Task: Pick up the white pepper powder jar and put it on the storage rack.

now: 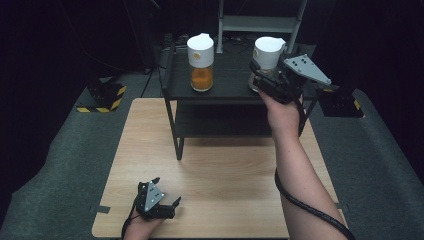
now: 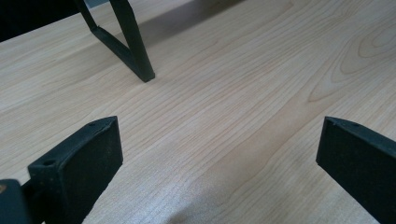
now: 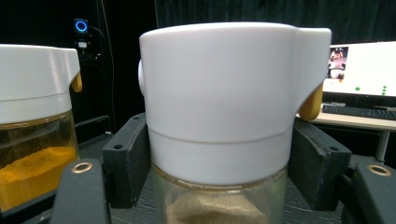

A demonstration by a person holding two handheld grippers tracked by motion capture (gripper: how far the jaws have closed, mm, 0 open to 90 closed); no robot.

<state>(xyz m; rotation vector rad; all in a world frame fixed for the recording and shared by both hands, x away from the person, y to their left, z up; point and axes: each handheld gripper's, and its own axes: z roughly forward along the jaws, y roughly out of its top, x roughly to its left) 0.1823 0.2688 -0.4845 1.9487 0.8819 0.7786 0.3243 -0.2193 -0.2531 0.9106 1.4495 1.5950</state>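
A glass jar (image 1: 269, 54) with a white lid and brownish powder stands at the right of the black shelf's top. My right gripper (image 1: 260, 76) is shut on it. In the right gripper view the two black pads (image 3: 128, 163) press the sides of the jar (image 3: 219, 93) just under its lid. A second white-lidded jar (image 1: 200, 62) with orange powder stands to its left, apart from it, and appears in the right gripper view as the orange jar (image 3: 32, 140). My left gripper (image 1: 167, 191) rests low over the wooden table near its front edge. That left gripper (image 2: 219, 149) is open with bare wood between its jaws.
The black two-tier shelf (image 1: 225, 96) stands on the far half of the wooden table (image 1: 225, 180); one of its legs (image 2: 137, 51) rises ahead of the left gripper. Grey floor surrounds the table. A lit monitor (image 3: 359, 65) sits beyond the shelf.
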